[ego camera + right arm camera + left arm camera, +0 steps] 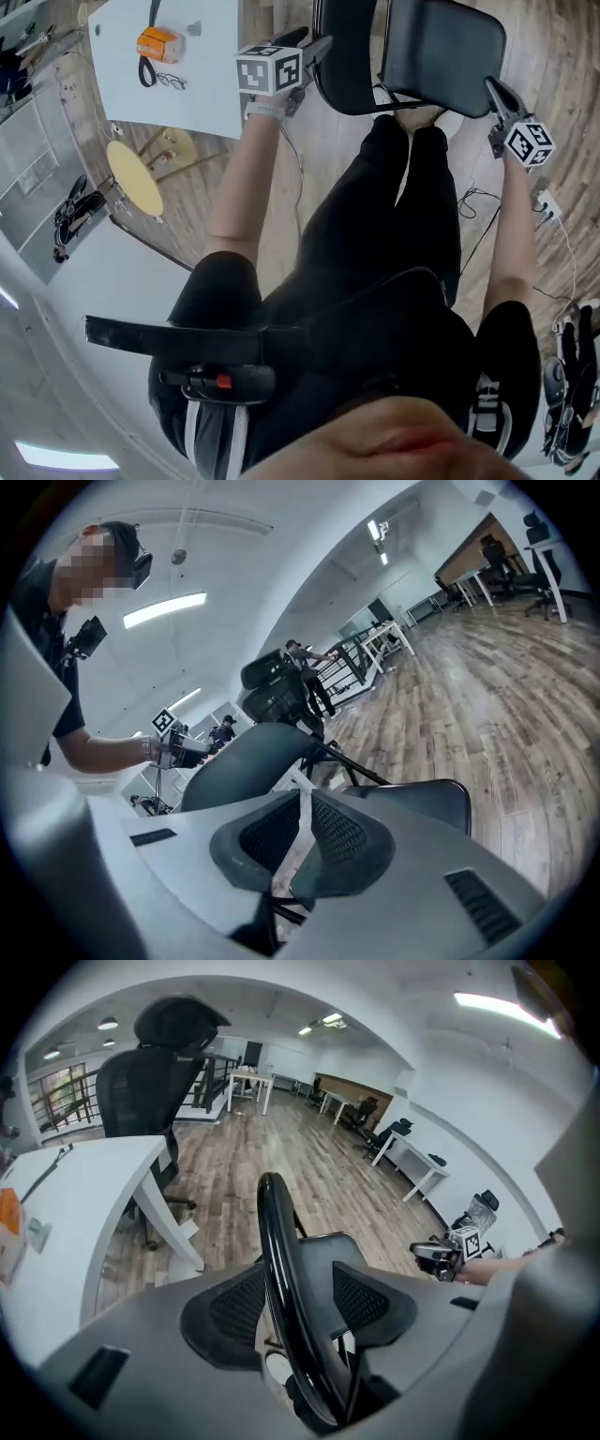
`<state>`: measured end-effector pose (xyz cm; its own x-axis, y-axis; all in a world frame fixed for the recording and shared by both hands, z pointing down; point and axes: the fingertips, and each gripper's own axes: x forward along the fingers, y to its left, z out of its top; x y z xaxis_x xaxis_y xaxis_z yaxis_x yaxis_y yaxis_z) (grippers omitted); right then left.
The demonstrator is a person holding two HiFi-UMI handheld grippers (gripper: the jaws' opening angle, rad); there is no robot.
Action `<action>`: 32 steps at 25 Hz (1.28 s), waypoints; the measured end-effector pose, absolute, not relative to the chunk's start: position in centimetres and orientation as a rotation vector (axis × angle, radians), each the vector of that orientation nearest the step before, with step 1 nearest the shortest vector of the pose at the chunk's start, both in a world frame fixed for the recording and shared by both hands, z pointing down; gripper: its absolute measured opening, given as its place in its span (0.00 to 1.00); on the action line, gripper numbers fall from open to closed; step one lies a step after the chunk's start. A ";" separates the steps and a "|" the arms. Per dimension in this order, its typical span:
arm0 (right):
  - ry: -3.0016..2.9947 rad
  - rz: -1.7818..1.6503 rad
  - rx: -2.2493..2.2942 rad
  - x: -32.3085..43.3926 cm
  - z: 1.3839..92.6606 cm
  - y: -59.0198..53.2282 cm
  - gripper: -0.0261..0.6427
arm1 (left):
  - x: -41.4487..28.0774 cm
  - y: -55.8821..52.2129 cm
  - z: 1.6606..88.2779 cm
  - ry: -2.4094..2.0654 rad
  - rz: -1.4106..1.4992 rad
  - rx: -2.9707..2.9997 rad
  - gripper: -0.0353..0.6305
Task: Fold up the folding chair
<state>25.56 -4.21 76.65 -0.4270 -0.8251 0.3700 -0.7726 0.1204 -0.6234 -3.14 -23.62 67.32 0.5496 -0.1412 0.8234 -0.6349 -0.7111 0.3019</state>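
Folding chair (441, 52) unfolded on the floor in front of you, one gripper at each side.
Head view: your left gripper (317, 45) is at the back's frame, and your right gripper (491, 89) is at the seat's right edge. Left gripper view: jaws apart, straddling the black frame tube (281, 1269), gap at the right pad. Right gripper view: jaws drawn nearly together, nothing between them; seat (422, 803) just beyond.

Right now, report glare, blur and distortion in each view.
Head view: fisheye curves the floor planks; the bottom edge is soft, out of focus. Left gripper view: black corners, ceiling light blown out, sheen along the chair tube. Right gripper view: bowed lines, bright ceiling strip.
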 end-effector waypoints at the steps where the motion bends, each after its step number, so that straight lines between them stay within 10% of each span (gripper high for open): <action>1: 2.286 -1.235 -1.637 25.9 78.1 -4.1 0.07 | -3.3 -24.0 68.2 -0.620 1.107 2.176 0.37; 13: 1.945 -1.573 -1.604 32.9 92.7 -1.6 0.43 | -2.1 -26.3 71.7 -0.551 1.239 2.072 0.38; 32: 1.956 -2.017 -1.208 35.8 106.1 -0.9 0.50 | -0.6 -25.0 74.0 -0.502 1.341 1.949 0.24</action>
